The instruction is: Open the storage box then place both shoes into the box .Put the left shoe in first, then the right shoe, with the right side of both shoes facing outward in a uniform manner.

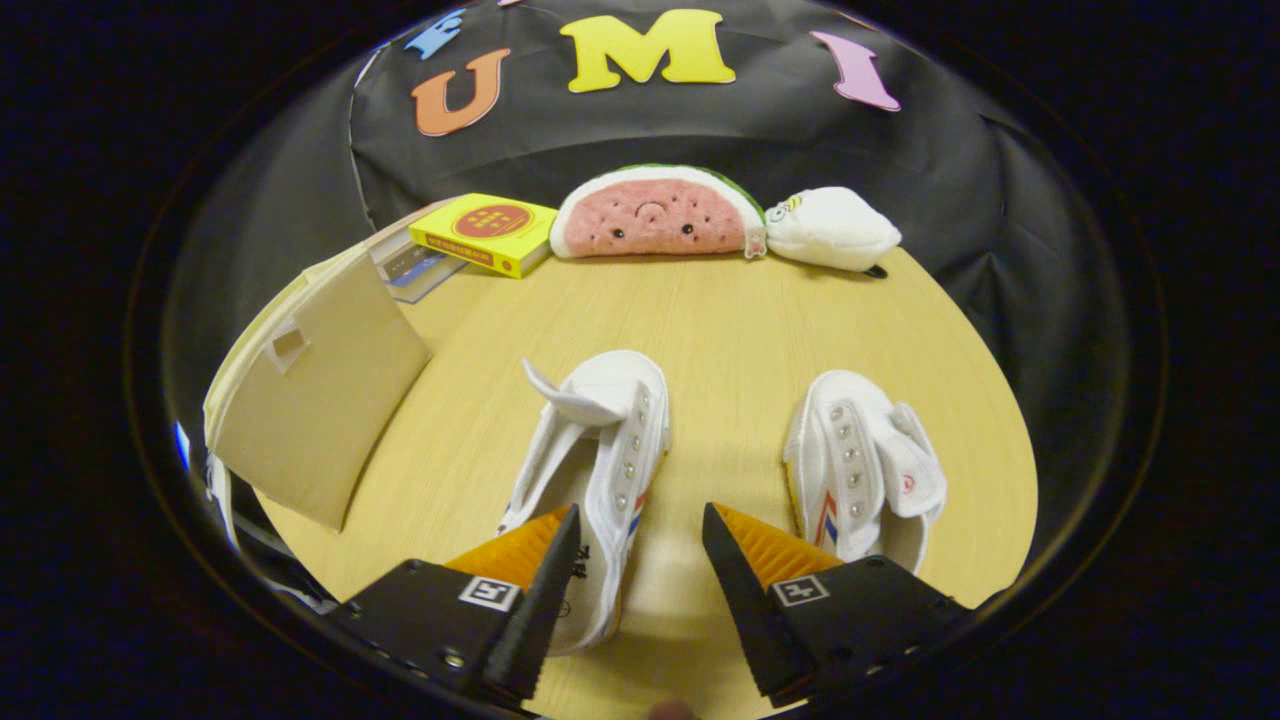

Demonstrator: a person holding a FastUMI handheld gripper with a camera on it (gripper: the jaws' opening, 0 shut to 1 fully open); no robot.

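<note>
Your gripper (640, 520) stands wide open with nothing in it, hanging low over the near part of the bench (720, 320). The left shoe (600, 450) lies at about 11 o'clock from the fingertips, its side wall just inside the left finger (540, 570); the right shoe (865, 465) lies at 1 o'clock, just outside the right finger. The storage box (320, 400) sits well off at 10 o'clock, its lid raised, so the opening looks done and the left shoe is probably your next pick.

Expect both shoes to be light, soft canvas: the upper will likely fold under pressure and the loose tongue will flop. Take the left shoe across its side wall by the eyelet row, or at the heel rim, where the cloth is firmer. Squeeze gently, and lift slowly so it doesn't swing or twist.
</note>
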